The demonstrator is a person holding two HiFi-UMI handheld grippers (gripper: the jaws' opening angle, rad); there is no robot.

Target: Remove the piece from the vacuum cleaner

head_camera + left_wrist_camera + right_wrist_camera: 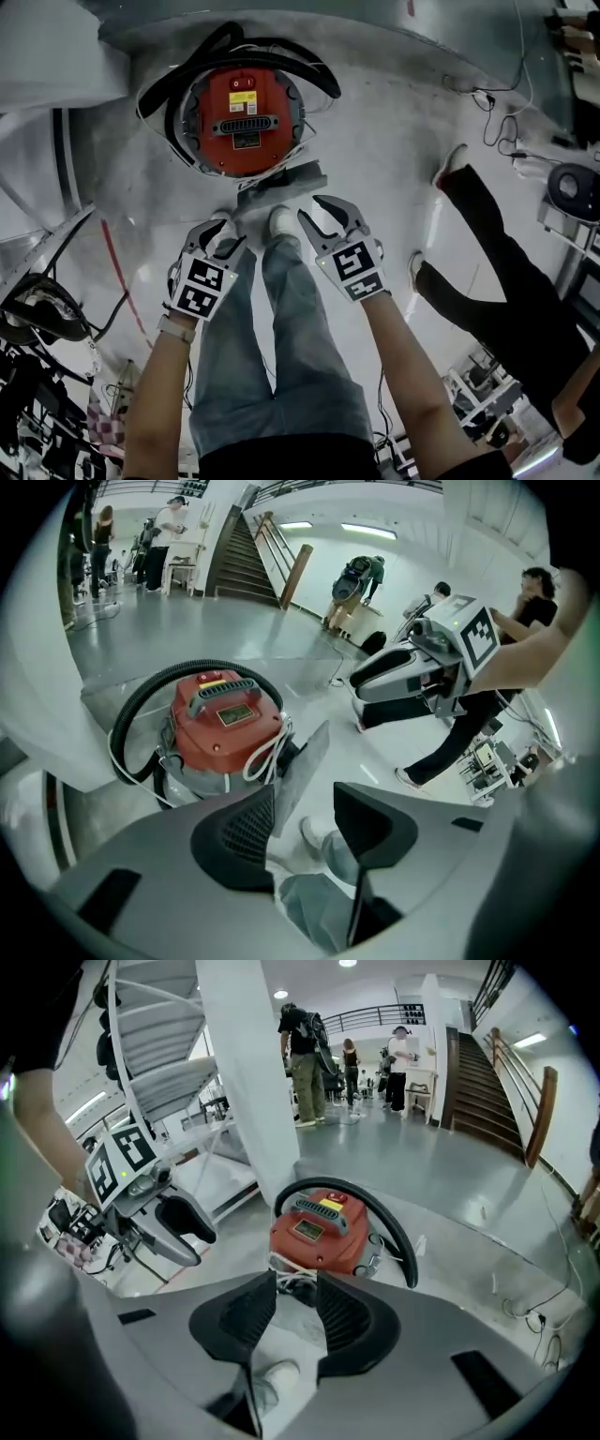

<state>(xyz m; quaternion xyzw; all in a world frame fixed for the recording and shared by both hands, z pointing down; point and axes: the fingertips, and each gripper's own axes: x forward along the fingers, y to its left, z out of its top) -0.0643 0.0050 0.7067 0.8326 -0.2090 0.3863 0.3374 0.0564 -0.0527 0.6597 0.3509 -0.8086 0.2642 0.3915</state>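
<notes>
Left tool [232, 232] and right tool [309, 208] are hanging open, empty, before the upright red vacuum cleaner [242, 120], its handle running crosswise.

The vacuum [242, 120] stood on the floor [394, 141] ahead of the person's shoes [281, 221], with its hose [309, 67] looped around it. The left gripper [228, 236] and right gripper [313, 212] flanked the shoes, apart from the vacuum.

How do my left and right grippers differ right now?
The grey left gripper holds its jaws wider apart than the grey right gripper. In the head view the right gripper reaches nearer the red vacuum cleaner than the left gripper. Both are open and empty.
</notes>
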